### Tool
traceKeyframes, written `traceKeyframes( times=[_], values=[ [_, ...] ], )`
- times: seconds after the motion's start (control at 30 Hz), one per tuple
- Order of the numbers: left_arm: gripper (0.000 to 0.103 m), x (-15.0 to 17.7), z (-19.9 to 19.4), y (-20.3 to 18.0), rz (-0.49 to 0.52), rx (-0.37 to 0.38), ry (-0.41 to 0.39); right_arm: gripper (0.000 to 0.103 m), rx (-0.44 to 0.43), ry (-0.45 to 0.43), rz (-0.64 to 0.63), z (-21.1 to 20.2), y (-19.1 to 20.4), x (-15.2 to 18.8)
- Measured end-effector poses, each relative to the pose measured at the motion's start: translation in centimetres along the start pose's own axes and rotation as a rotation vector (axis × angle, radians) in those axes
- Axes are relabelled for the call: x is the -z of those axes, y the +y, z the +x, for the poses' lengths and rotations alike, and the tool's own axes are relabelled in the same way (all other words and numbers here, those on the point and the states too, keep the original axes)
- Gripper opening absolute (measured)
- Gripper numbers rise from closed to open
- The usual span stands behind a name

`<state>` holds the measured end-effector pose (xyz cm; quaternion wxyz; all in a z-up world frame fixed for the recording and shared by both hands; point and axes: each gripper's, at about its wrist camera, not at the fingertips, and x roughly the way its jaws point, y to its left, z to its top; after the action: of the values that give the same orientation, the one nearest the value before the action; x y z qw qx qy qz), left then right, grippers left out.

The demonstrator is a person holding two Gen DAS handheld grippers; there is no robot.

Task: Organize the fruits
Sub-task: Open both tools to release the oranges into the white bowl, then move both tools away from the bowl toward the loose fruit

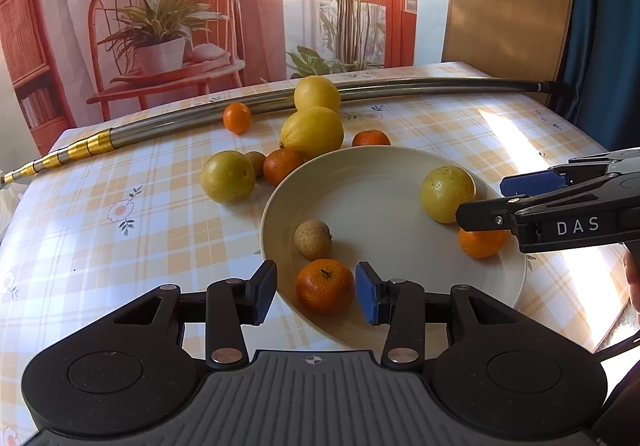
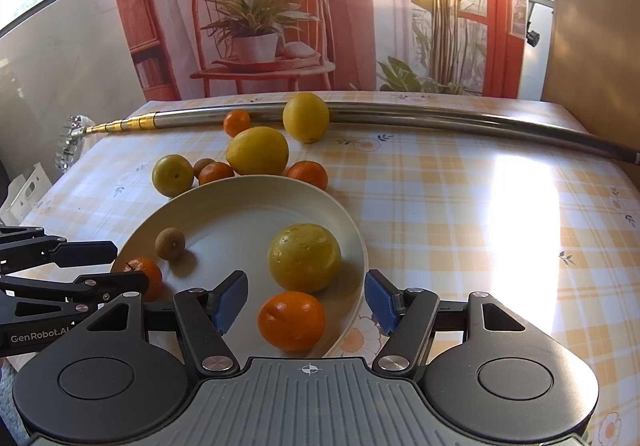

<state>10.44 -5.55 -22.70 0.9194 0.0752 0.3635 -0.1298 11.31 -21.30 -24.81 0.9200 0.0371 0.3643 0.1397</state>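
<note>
The left gripper (image 1: pixel 316 292) stands over the near left rim of the cream plate (image 1: pixel 384 170), its jaws open, with a small mandarin (image 1: pixel 325 286) lying between them. The blue pad looks close to the fruit's right side and the black pad stands clearly apart on the left; nothing is gripped. The right gripper (image 2: pixel 306 300) is at the near right part of the same plate, also wide open and holding nothing, and a second mandarin (image 2: pixel 291 320) lies between its fingers. Just beyond that one sits a large yellow-green citrus (image 2: pixel 304 257), and a small brown longan-like fruit (image 2: pixel 170 243) rests nearer the left side of the plate.

The fruits not yet on the plate lie in a group past its far rim: a lemon (image 2: pixel 257 150) touching or almost touching the rim, a rounder yellow citrus (image 2: pixel 306 117) behind it against the metal pole (image 2: pixel 440 116), a greenish round fruit (image 2: pixel 173 175) at the far left, and three more mandarins around them.

I judge that the next pick is in that group, straight ahead and far from both grippers. The lemon's long axis runs left to right, so jaws that close from left and right would meet its ends. The left gripper seems nearer to the greenish fruit, the right one to the mandarin (image 2: pixel 308 173) at the right of the lemon.
</note>
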Motion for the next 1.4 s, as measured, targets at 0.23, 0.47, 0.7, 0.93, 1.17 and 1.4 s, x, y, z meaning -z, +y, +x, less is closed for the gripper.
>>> traceKeyframes(
  times=[0.23, 0.47, 0.7, 0.93, 1.17, 1.4],
  values=[
    [0.046, -0.1, -0.1, 0.1, -0.01, -0.008, -0.01, 0.064, 0.004, -0.009, 0.002, -0.1, -0.1, 0.0],
    [0.046, -1.2, -0.9, 1.6, -0.033, -0.015, -0.042, 0.064, 0.02, -0.04, 0.009, -0.6, -0.8, -0.8],
    [0.046, -3.9, -1.9, 4.6, -0.044, -0.039, -0.073, 0.064, 0.035, -0.082, 0.04, -0.6, -2.2, -3.0],
    [0.046, -6.9, -2.1, 7.7, -0.077, -0.067, -0.094, 0.064, 0.057, -0.148, 0.033, -0.5, -3.1, -5.9],
    [0.046, -7.8, -0.1, 8.2, -0.057, -0.061, -0.078, 0.064, 0.076, -0.176, 0.056, 0.2, -4.0, -7.3],
    [0.048, -7.2, 2.8, 7.7, -0.003, -0.01, -0.011, 0.064, 0.079, -0.124, 0.094, 1.2, -4.4, -6.5]
  ],
)
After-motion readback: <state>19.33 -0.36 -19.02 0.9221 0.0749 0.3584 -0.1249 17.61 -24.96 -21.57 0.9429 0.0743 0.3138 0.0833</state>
